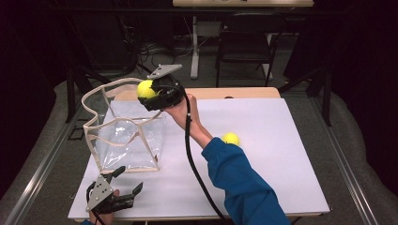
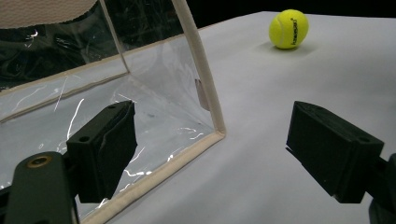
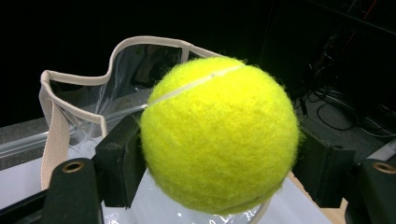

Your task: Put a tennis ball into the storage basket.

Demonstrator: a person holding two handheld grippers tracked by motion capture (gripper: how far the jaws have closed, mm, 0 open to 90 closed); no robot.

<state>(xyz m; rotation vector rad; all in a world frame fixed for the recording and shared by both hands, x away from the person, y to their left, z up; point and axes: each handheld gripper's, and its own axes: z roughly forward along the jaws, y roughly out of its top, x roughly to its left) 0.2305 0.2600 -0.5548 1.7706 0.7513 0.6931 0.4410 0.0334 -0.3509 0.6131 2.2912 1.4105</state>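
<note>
A clear plastic bag [image 1: 124,136] with cream trim stands open on the left of the white table [image 1: 263,178]. My right gripper [image 1: 149,92] is shut on a yellow tennis ball [image 1: 146,88] and holds it in the air by the bag's far right rim. In the right gripper view the ball [image 3: 219,135] sits pressed between both black jaws, with the bag's rim [image 3: 112,60] behind and below it. A second tennis ball [image 1: 230,138] lies on the table right of the forearm; the ball [image 2: 288,29] is far ahead in the left gripper view. My left gripper [image 1: 127,180] stands open near the table's front left corner, its jaws empty and facing the bag's near corner [image 2: 217,133].
A blue sleeve [image 1: 239,183] and the right gripper's black cable [image 1: 190,150] cross the table's middle. A strip of wooden tabletop [image 1: 234,93] shows at the far edge. A dark chair [image 1: 246,42] and a white table leg [image 1: 194,47] stand beyond on the grey floor.
</note>
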